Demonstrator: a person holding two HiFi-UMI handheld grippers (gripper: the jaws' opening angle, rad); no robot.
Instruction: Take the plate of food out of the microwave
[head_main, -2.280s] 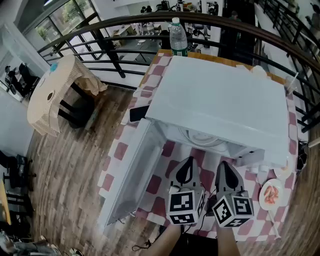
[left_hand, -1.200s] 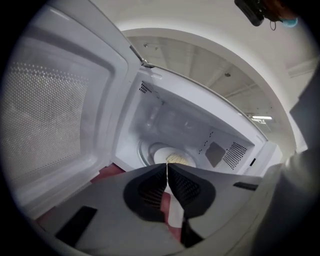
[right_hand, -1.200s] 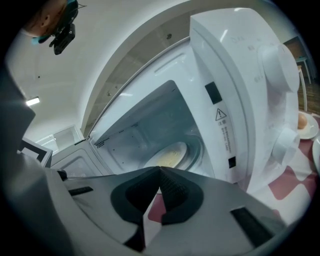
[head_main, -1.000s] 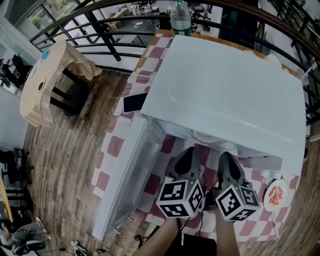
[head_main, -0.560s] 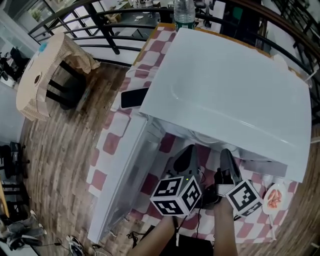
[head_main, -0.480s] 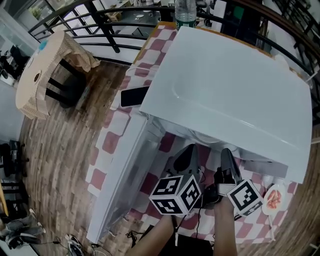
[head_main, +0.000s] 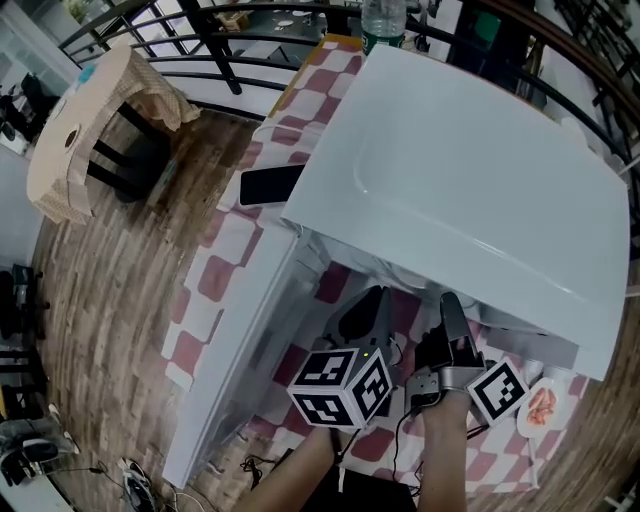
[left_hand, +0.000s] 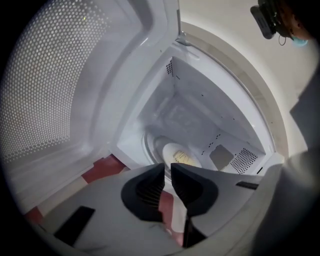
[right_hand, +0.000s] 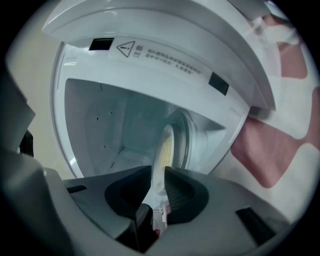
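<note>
The white microwave (head_main: 470, 170) stands on a red-and-white checked cloth with its door (head_main: 235, 350) swung open to the left. Inside, on the turntable, lies a white plate of yellowish food (left_hand: 181, 157), seen edge-on as the plate (right_hand: 165, 145) in the right gripper view. My left gripper (head_main: 368, 302) and right gripper (head_main: 448, 308) hover side by side just before the cavity mouth. Both sets of jaws are opening. The left gripper (left_hand: 167, 172) shows a narrow gap, the right gripper (right_hand: 157, 177) a wider one, and nothing is between either pair.
A black phone (head_main: 268, 185) lies on the cloth left of the microwave. A water bottle (head_main: 385, 18) stands behind it. A small dish of pink food (head_main: 540, 405) sits at the right front. A wicker stool (head_main: 85, 130) and a black railing (head_main: 200, 35) stand beyond the table.
Both grippers stay in front of the microwave mouth, but their marker cubes have rolled and the left one has drifted left. The head camera has leaned further over the microwave.
</note>
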